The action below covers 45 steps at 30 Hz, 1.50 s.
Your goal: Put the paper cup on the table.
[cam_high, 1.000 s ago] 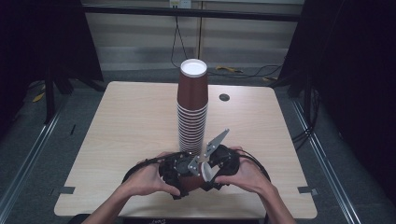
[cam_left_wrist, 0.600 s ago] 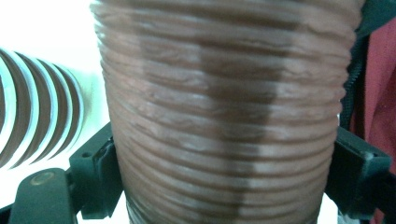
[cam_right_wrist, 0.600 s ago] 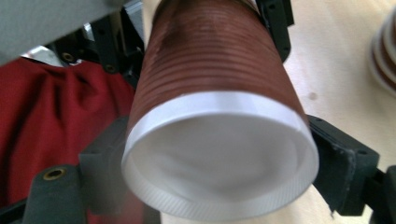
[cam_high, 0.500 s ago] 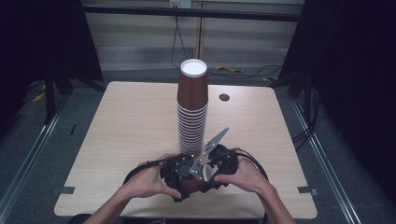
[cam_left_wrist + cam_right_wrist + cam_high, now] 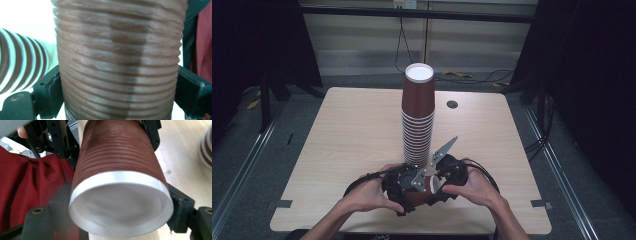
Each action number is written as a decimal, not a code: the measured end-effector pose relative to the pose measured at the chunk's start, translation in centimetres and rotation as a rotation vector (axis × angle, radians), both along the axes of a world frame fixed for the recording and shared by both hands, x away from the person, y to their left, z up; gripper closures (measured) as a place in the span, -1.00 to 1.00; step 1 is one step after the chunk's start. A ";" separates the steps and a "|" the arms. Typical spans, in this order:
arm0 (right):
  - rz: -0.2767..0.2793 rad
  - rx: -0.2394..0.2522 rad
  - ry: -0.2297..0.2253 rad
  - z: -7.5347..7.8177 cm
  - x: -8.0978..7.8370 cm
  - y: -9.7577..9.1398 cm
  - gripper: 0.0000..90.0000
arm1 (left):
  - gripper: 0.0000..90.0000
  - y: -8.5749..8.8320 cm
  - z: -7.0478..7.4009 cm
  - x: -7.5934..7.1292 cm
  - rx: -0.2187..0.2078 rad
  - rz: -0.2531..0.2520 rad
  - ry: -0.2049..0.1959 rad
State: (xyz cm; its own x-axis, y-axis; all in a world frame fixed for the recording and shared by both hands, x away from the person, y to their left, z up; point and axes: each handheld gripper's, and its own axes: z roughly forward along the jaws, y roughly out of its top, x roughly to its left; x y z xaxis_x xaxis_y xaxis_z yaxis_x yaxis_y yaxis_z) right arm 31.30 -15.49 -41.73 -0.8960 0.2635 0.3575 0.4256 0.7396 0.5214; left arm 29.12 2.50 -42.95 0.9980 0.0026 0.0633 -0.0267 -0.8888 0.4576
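- High view: wooden bench (image 5: 352,135) seen from above; a person's two forearms come in from 6 o'clock, hands meeting near the bench's front edge.
- Left tool (image 5: 398,186) and right tool (image 5: 443,176) sit close together, w/ a single brown ribbed paper cup (image 5: 426,186) lying on its side btwn them.
- Tall stack of brown cups (image 5: 418,117) w/ white rims stands upright at bench centre, at 12 o'clock from the hands, just beyond the tools. Top cup is upside down, white base up.
- Small dark round spot (image 5: 452,104) on the bench at 2 o'clock from the stack, apart from it.
- Left tool view: the cup's ribbed wall (image 5: 120,62) runs btwn the two black jaws; jaws sit against both sides of it. They've just been opening, cup btwn them. Part of the stack shows blurred at 9 o'clock.
- Right tool view: cup's white rim and open mouth (image 5: 120,200) face the camera; this tool's jaws clamp the cup at the rim end, one each side. Left tool's frame holds the far end at 12 o'clock. Red cloth (image 5: 27,187) at 9 o'clock; stack edge at 3 o'clock.
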 end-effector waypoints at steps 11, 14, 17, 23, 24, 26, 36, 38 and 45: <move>-0.007 -0.008 -0.024 0.2 -0.2 0.0 -0.46 | -0.76 0.6 0.4 0.6 -0.026 -0.061 -0.031; -0.006 -0.005 -0.028 0.3 -0.2 0.0 -0.45 | -0.76 0.9 0.6 0.7 -0.049 -0.062 -0.035; -0.003 -0.002 -0.031 0.3 -0.2 0.0 -0.45 | -0.76 1.1 0.7 0.8 -0.061 -0.073 -0.036; -0.015 0.003 -0.035 0.5 -0.2 -0.1 -0.45 | -0.75 1.6 1.1 1.1 -0.107 -0.075 -0.039; -0.016 -0.004 -0.035 0.5 -0.3 -0.1 -0.45 | -0.75 1.7 1.1 1.1 -0.116 -0.073 -0.054; -0.018 0.003 -0.052 0.6 -0.3 -0.1 -0.45 | -0.75 1.8 1.3 1.1 -0.130 -0.065 -0.046; -0.017 0.016 -0.067 0.6 -0.2 -0.2 -0.45 | -0.75 2.5 1.4 1.4 -0.207 -0.044 -0.023; -0.019 0.020 -0.063 0.5 -0.2 -0.3 -0.45 | -0.75 2.6 1.5 1.5 -0.219 -0.047 -0.021; -0.018 0.024 -0.077 0.6 -0.2 -0.4 -0.45 | -0.74 3.1 1.8 1.8 -0.269 -0.034 0.001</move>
